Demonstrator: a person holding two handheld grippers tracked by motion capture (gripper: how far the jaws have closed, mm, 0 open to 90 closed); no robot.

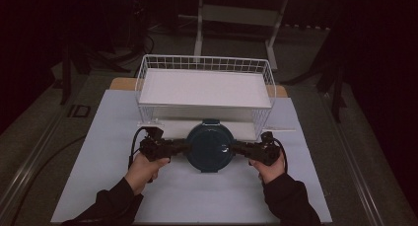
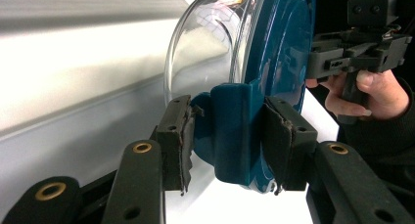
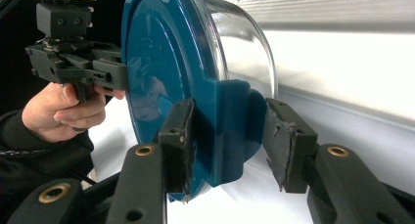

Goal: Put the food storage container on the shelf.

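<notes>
From the high view, you've got the round container (image 1: 210, 147) with its blue lid sitting on the white table (image 1: 98, 157), right in front of the white wire basket (image 1: 204, 90). Your left gripper (image 1: 180, 147) and right gripper (image 1: 239, 148) come at it from opposite sides.

In the left gripper view, your jaws are clamped on the blue latch tab (image 2: 234, 131) of the lid, pads touching both faces; the clear glass bowl (image 2: 205, 53) bulges beyond.

In the right gripper view, the other tab (image 3: 230, 136) sits between your jaws. One pad presses it, the far one looks just off it, so I can't tell if it's really gripped.
</notes>
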